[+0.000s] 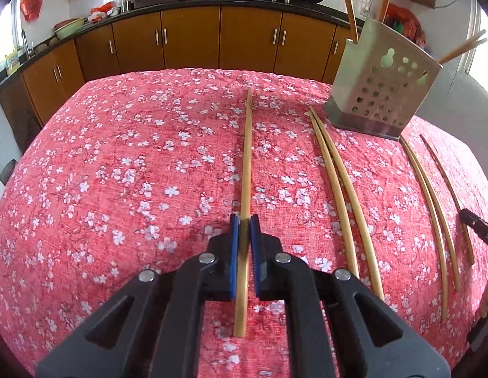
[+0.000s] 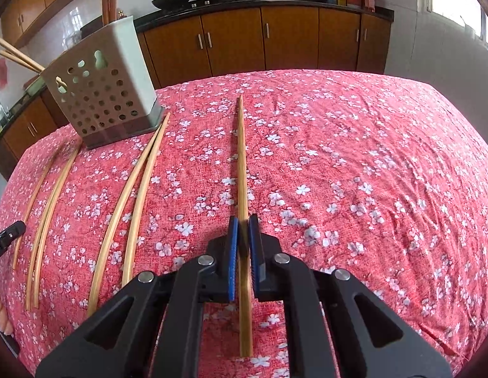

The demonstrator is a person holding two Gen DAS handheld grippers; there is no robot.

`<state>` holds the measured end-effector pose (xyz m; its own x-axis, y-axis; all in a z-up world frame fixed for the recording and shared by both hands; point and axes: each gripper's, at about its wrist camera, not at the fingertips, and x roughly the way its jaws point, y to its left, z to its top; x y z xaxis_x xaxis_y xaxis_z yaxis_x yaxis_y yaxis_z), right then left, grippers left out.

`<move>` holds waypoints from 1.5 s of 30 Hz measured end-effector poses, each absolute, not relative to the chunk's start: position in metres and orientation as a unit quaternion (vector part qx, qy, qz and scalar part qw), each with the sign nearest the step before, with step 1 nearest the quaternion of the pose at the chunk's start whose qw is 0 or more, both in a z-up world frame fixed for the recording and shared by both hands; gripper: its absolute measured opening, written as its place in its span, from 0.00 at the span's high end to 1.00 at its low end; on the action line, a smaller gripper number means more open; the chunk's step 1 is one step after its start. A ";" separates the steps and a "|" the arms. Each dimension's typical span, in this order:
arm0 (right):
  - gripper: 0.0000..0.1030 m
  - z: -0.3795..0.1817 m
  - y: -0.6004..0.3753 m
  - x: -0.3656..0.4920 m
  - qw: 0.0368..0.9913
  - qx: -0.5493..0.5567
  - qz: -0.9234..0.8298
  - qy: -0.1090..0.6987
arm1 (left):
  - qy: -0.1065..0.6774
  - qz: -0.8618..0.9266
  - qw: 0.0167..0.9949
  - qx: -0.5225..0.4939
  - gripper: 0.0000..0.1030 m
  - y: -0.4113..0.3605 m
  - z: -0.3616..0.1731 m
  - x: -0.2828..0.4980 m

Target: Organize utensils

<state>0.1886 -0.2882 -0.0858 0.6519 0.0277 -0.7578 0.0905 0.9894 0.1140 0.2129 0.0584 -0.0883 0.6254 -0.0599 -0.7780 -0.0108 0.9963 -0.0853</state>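
Pinching 1 chopstick each, both grippers are clamped: the left gripper (image 1: 245, 220) has its blue pads (image 1: 233, 245) tight on the left chopstick (image 1: 247, 157), and the right gripper (image 2: 244, 220) grips the right chopstick (image 2: 241, 157) the same way. Each stick runs straight away from its jaws, far tip low over the floral cloth (image 1: 118, 173). Between them lie 2 loose pairs (image 1: 338, 189) – the perforated holder (image 1: 382, 94) stands at the far edge, already holding a few. Lifting well likely means raising level, tipping the far end down, then aiming for the holder's open top – not its wall
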 end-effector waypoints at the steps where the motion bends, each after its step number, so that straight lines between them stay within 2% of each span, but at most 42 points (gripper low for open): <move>1: 0.92 -0.086 -0.288 0.189 0.906 0.069 -0.018 0.417 | 0.432 -0.016 0.900 -0.046 0.90 0.060 -0.088 0.213; 45: 0.91 -0.086 -0.285 0.190 0.906 0.064 -0.019 0.419 | 0.431 -0.021 0.900 -0.057 0.90 0.060 -0.089 0.212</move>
<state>0.1899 -0.2846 -0.0864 0.6488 0.0185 -0.7608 0.0887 0.9911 0.0997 0.2120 0.0595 -0.0886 0.6273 -0.0864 -0.7739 -0.0122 0.9926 -0.1207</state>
